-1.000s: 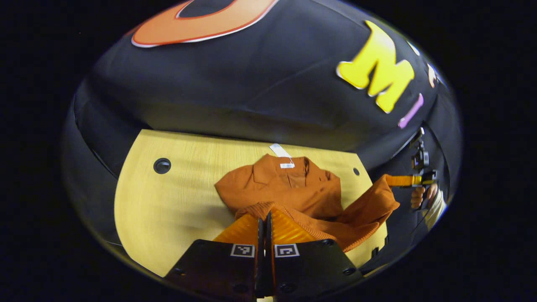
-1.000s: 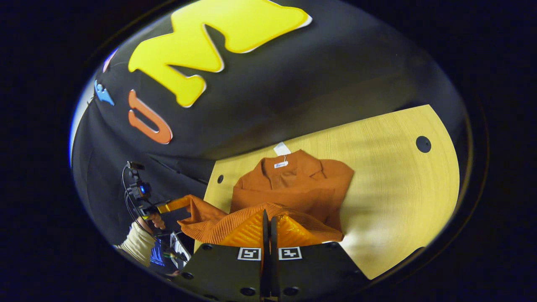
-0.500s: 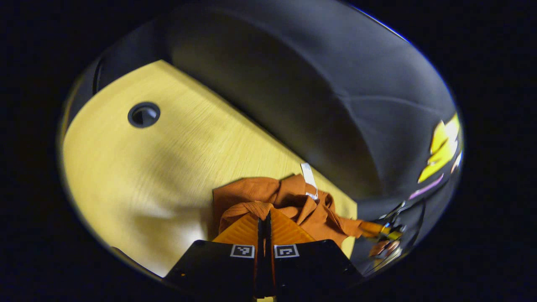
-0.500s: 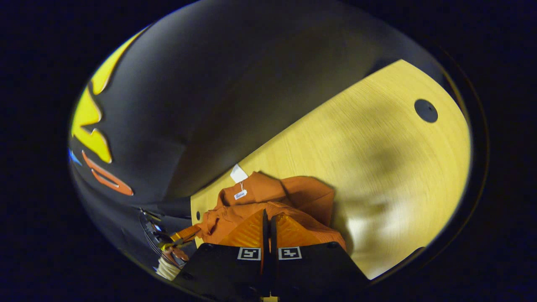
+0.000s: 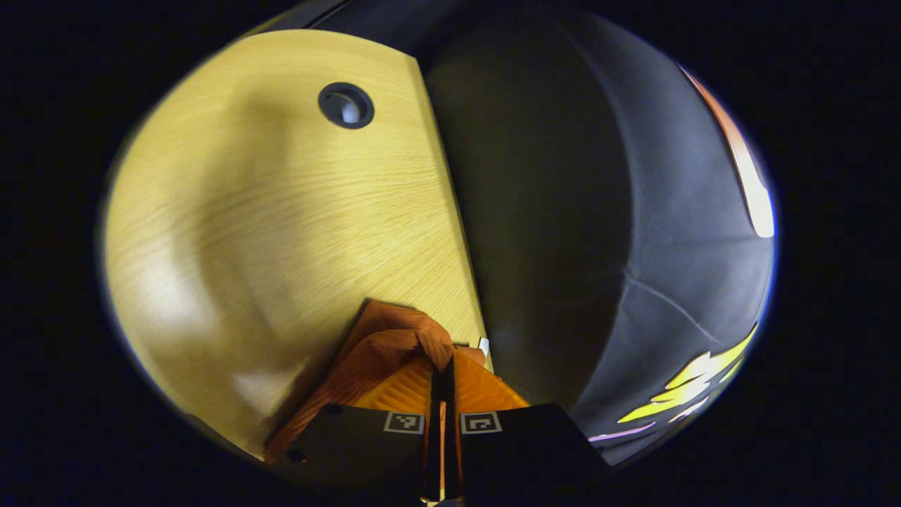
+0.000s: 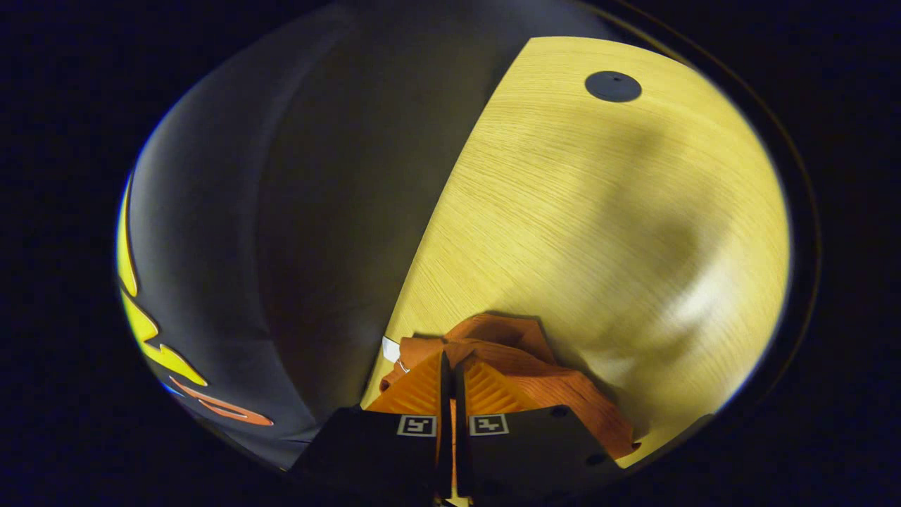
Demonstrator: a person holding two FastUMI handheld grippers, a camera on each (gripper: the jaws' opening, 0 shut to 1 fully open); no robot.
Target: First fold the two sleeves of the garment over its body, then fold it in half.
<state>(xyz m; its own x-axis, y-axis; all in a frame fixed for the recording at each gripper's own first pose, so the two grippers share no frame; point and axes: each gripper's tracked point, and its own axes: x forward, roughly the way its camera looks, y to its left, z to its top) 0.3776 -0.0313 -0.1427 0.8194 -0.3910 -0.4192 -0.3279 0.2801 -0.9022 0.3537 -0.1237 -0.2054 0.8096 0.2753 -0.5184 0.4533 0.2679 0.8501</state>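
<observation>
Garment [image 5: 380, 345]: orange knit, bottom centre of both views, on desk [image 5: 267, 211]. Soft, light, slumps; likely best taken at hem corners. Left gripper [image 5: 442, 373], right gripper [image 6: 450, 373]: jaws clamped on cloth.

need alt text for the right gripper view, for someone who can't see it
The right tongs, fingers together, pinch a bunched orange garment at the bottom of the view. The garment lies by the edge of a pale wooden table with a round black cap at its far end. Black cloth hangs to the left.
</observation>
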